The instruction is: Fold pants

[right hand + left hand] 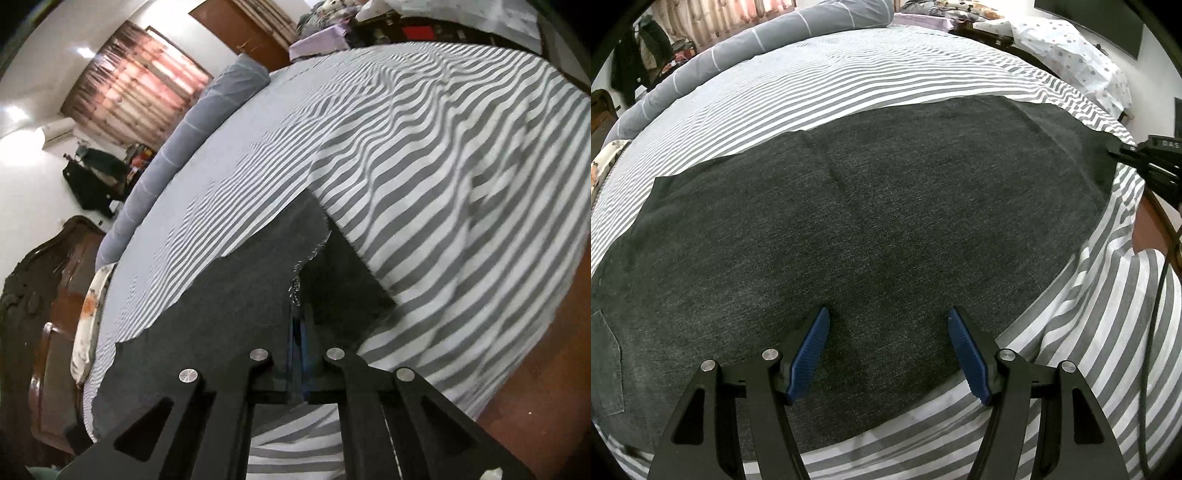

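Note:
Dark grey pants (pixel 871 206) lie spread flat across the striped bed, a back pocket showing at the far left. My left gripper (pixel 888 325) is open, hovering just over the pants near their front edge, its blue pads apart and empty. My right gripper (pixel 300 314) is shut on the frayed hem of a pant leg (pixel 310 251), lifting it a little off the sheet. The right gripper also shows at the right edge of the left wrist view (pixel 1145 162), at the pants' far end.
The bed has a grey-and-white striped sheet (pixel 849 81). A rolled grey duvet (pixel 738 48) lies along its far side. The wooden floor (pixel 546 369) is beyond the bed's right edge. A dark wooden headboard (pixel 33 295) stands at the left.

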The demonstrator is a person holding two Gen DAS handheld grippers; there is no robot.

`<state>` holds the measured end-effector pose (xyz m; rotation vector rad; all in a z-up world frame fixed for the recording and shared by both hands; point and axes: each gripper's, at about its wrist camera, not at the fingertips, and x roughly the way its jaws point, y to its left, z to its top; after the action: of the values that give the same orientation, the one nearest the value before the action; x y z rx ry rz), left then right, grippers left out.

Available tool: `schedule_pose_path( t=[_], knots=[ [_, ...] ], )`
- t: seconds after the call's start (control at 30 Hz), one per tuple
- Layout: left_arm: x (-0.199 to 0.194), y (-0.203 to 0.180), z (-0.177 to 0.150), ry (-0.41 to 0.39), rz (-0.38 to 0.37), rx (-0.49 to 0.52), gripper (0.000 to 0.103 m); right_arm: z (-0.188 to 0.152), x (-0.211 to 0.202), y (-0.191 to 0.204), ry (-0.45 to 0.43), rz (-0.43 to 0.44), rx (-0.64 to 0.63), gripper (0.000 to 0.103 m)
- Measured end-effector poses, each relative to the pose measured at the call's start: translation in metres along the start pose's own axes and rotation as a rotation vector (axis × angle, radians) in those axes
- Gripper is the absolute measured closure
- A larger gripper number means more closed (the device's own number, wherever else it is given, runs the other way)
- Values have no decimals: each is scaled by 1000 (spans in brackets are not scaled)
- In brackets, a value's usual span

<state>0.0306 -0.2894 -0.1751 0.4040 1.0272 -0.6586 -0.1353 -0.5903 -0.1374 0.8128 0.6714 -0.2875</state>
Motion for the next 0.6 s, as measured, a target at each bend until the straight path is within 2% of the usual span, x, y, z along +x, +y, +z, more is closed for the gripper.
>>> schedule_pose_path(
  t=[0.17, 0.23, 0.37, 0.47, 0.53, 0.6],
  knots=[
    [-1, 0, -1, -3, -2, 2, 35, -6, 15, -13, 24, -69, 24, 95],
    [-2, -1, -2, -7, -1, 5, 35, -7, 15, -20, 26, -108, 20, 90],
    [-2, -2, -2, -9, 1, 5, 35, -11, 7, -39, 14, -133, 38, 78],
    [-2, -3, -3, -9, 3, 6, 35, -10, -1, -50, -16, -135, 43, 76],
    [-2, -3, -2, -7, 4, 7, 35, -4, -3, -58, -30, -131, 43, 67],
    [-1, -3, -1, -2, 6, 5, 35, 4, -3, -64, -48, -129, 39, 63]
  ],
)
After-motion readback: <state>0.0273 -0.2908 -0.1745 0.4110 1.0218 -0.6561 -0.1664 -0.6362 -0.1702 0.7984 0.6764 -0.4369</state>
